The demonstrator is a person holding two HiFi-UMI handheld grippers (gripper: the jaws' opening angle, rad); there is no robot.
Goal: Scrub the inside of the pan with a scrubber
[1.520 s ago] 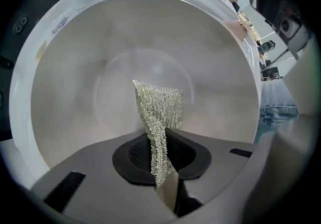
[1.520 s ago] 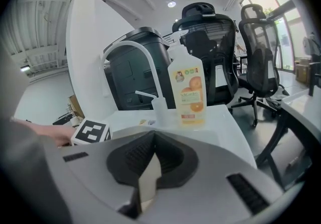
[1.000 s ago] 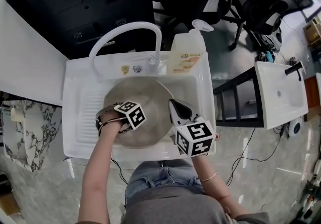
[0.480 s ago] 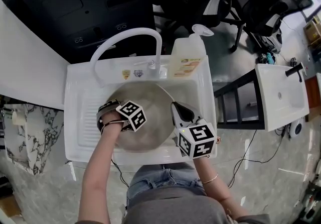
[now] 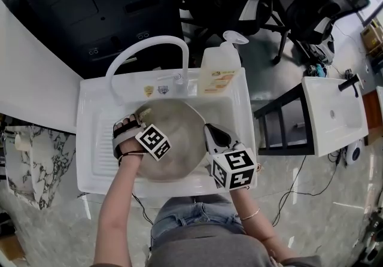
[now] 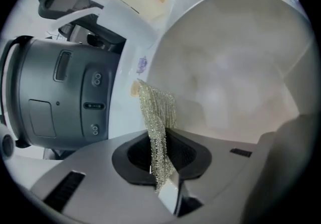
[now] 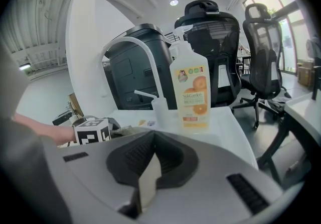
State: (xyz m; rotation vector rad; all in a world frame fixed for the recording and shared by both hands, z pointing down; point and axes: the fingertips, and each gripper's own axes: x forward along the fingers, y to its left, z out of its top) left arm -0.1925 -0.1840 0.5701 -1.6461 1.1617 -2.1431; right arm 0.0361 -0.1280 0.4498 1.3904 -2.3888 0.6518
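scrubbing step: your left gripper (image 6: 159,160) pinches the mesh scrubber (image 6: 156,112) near the left edge of the pan (image 6: 225,67), which sits in the sink (image 5: 96,152). press the mesh flat and sweep inward. your right gripper (image 7: 147,180), jaws pressed together on nothing, can steady the rim.

1. The pan (image 5: 179,146) is filling the sink (image 5: 96,146) basin, leaving only slim gaps along the walls.
2. The faucet (image 5: 179,76) is arching over the far left, and the bottle (image 5: 219,68) is standing at the far right.
3. The left gripper (image 6: 158,140), clamping the scrubber (image 6: 156,110), is occupying the pan's left. The right gripper (image 5: 216,135) is sitting at its right rim.
4. The pan's middle is lying open.
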